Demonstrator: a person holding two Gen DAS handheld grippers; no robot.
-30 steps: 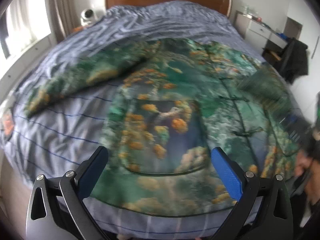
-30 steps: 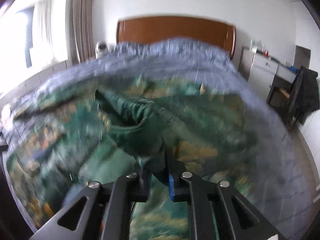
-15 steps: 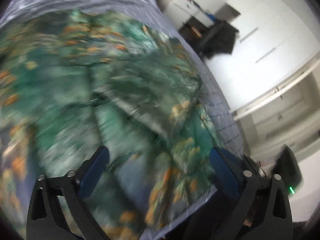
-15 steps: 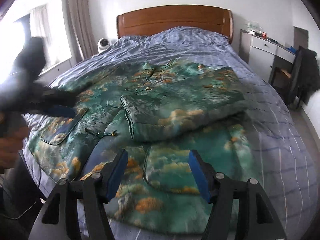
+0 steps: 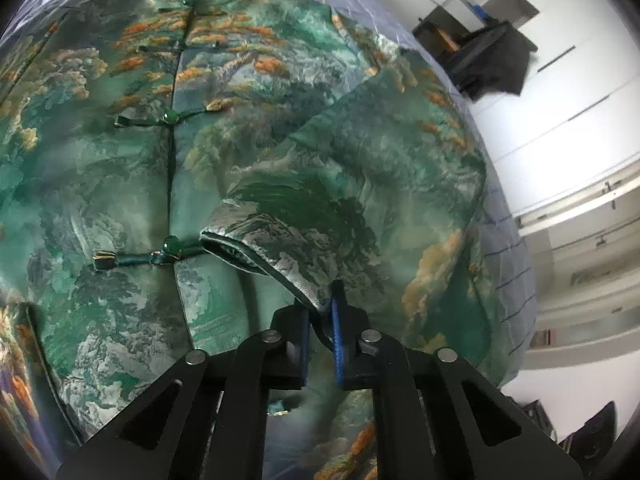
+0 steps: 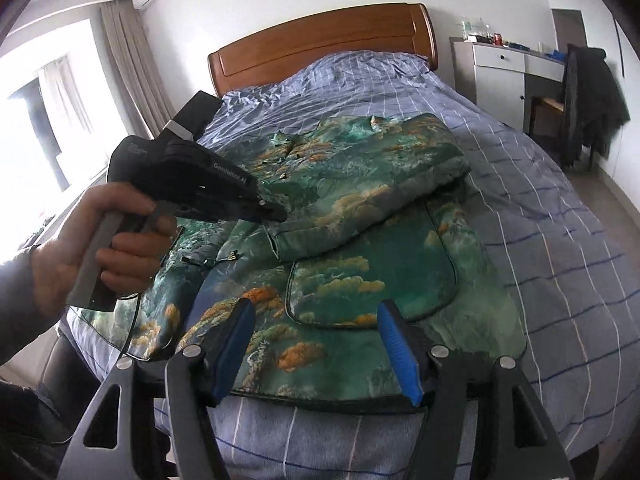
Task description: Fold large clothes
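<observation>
On the blue checked bed [image 6: 520, 208] lies a green, cloud-patterned padded satin jacket [image 6: 360, 280], likely bulky and slippery. The left gripper [image 5: 320, 320] pinches its folded sleeve cuff [image 5: 256, 248], a sound handhold; the right gripper [image 6: 320, 344] hovers empty, jaws apart.

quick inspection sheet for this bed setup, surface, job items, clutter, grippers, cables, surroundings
surface: bed with blue checked cover, wrinkled near the headboard.
job's things: green patterned jacket lying flat, front closed; one sleeve folded across the chest.
clutter: nothing seen on the bed besides the jacket.
grippers: left gripper shut on the sleeve's cuff edge; right gripper open above the jacket's hem, holding nothing.
cables: thin black cable hanging below the left hand.
surroundings: window curtain, white dresser, dark garment over a chair.
</observation>
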